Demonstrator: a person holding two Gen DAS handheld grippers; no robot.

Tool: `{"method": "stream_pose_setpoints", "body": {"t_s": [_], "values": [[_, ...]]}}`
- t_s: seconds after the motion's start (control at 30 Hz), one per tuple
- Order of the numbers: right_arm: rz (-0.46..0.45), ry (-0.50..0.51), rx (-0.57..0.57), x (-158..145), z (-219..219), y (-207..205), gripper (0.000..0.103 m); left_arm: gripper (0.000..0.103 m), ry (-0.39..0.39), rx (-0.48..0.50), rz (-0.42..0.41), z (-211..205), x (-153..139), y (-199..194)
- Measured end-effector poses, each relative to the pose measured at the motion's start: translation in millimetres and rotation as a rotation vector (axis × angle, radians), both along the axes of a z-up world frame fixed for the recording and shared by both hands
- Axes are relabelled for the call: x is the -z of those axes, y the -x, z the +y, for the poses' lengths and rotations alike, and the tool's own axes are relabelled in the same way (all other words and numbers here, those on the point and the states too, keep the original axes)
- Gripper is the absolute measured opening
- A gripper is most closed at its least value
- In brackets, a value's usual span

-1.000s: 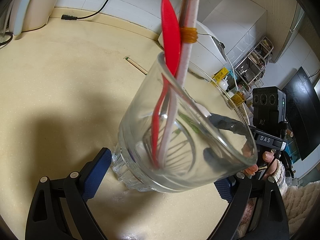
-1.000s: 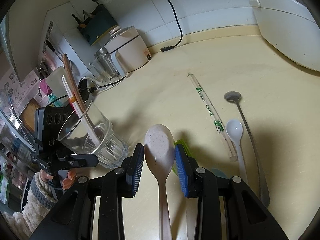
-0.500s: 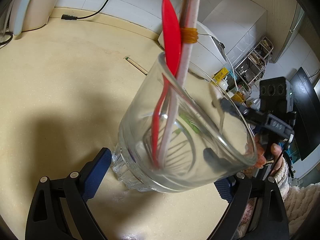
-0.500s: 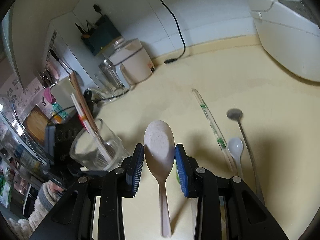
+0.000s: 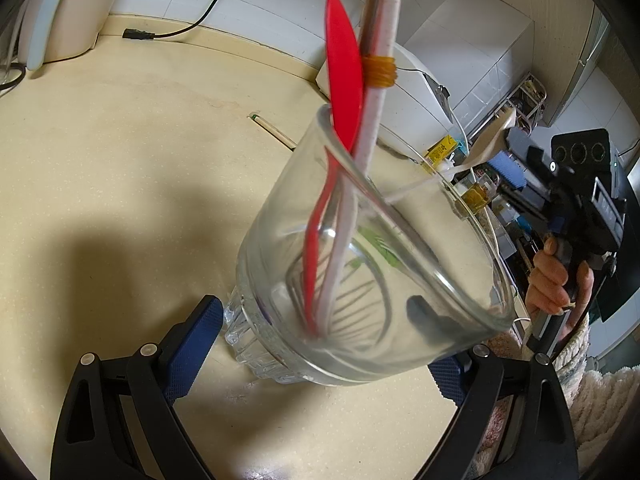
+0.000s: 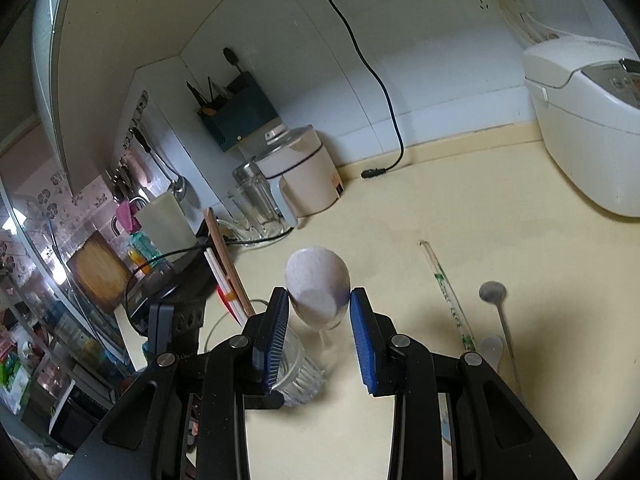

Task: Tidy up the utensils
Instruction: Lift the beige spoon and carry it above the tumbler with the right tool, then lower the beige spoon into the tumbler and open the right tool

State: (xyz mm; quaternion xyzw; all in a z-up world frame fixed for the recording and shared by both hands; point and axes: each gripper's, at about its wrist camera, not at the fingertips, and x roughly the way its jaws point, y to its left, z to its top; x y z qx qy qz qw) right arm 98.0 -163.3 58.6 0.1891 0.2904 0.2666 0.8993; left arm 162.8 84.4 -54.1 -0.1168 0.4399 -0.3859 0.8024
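Now the left tool (image 5: 320,340) grips a clear glass tumbler (image 5: 360,272) by its ribbed base, its blue pads pressed on either side, and the glass stands tilted on the cream bench (image 5: 120,160) with its mouth leaning toward the person's right side. Inside it a red spoon (image 5: 343,76) stands bowl-up, its handle running down to the bottom of the glass, and beside it a pair of pale chopsticks (image 5: 380,32) bound with an amber rubber band (image 5: 379,70) leans on the far rim, long axis steeply up and out of the top of the left wrist view. The right tool (image 6: 318,300) is clenched on a pale speckled spoon (image 6: 318,284), pads on the sides of its bowl; the bowl points forward and up past the fingertips, and the handle hangs down and back, toward the glass mouth. In the left wrist view that handle reaches down to the glass rim and its tip seems to lie just inside, though glass distortion makes this uncertain. A hand (image 5: 558,280) holds the right tool's grip. On the bench to the right, well apart from the glass, lie a wrapped pair of chopsticks (image 6: 448,300), a metal spoon (image 6: 498,308) and a small white spoon (image 6: 490,350), all with their long axes running roughly away from the camera. A white rice cooker (image 6: 592,120) sits at the far right.
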Motion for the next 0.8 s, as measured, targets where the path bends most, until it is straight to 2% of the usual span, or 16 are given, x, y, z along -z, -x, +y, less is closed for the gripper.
{"method": "stream_pose_setpoints", "body": {"t_s": [0.47, 0.63, 0.8], "values": [[-0.151, -0.049, -0.001, -60.3, 7.2, 2.0, 0.032, 0.095, 0.001, 0.000, 0.000, 0.2, 0.0, 0.0], [-0.226, -0.076, -0.042, -87.4, 20.1, 1.8, 0.031, 0.095, 0.001, 0.000, 0.000, -0.1, 0.2, 0.2], [-0.257, -0.080, -0.098, -95.3, 37.8, 2.0, 0.031, 0.095, 0.001, 0.000, 0.000, -0.1, 0.2, 0.1]]}}
